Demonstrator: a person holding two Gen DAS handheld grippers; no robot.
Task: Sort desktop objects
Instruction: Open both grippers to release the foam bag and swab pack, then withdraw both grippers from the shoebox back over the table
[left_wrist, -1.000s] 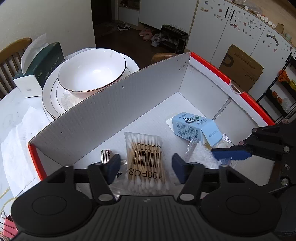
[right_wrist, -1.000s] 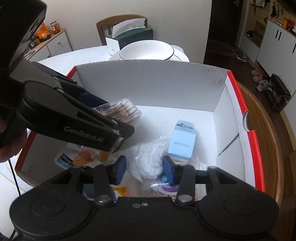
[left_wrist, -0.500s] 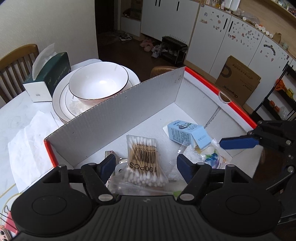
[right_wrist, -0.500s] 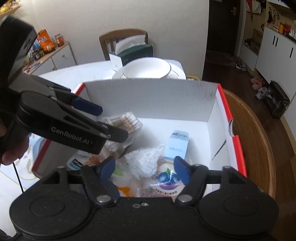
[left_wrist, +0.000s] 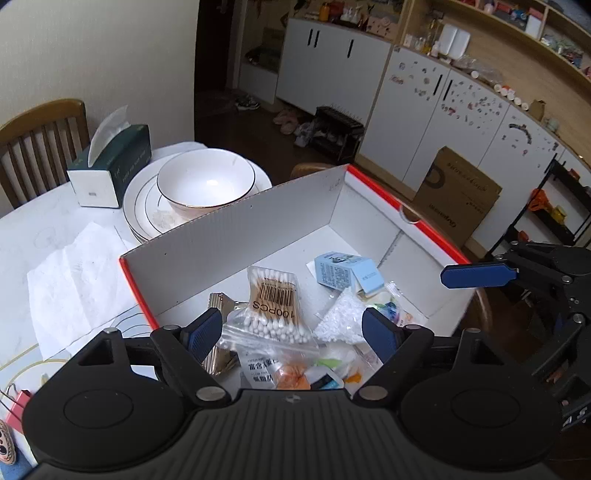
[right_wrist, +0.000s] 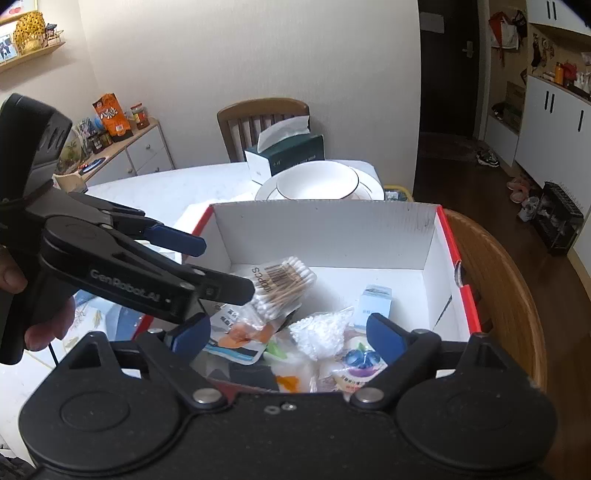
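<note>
A white cardboard box (left_wrist: 240, 229) with a red rim holds several small items. Among them are a cotton swab bag (left_wrist: 275, 302), a light blue carton (left_wrist: 340, 273) and a bag of white beads (left_wrist: 341, 317). My left gripper (left_wrist: 293, 330) hovers above the near end of the box, jaws opening, nothing between the pads. My right gripper (right_wrist: 288, 332) hangs over the box (right_wrist: 325, 229) from the other side, jaws also opening and empty, above the bead bag (right_wrist: 321, 328) and beside the swab bag (right_wrist: 284, 280). One of the right gripper's pads (left_wrist: 480, 275) shows at the right edge.
Behind the box stand a white bowl on stacked plates (left_wrist: 205, 181) and a green tissue box (left_wrist: 110, 166), with a wooden chair (left_wrist: 40, 136) beyond. A paper sheet (left_wrist: 74, 280) lies left of the box. A curved wooden chair back (right_wrist: 498, 295) hugs its right side.
Both grippers rose and drew back from the box contents. Their jaws spread wider, the left away from the swab bag, the right away from the bead bag, and both bags stayed in the box.
</note>
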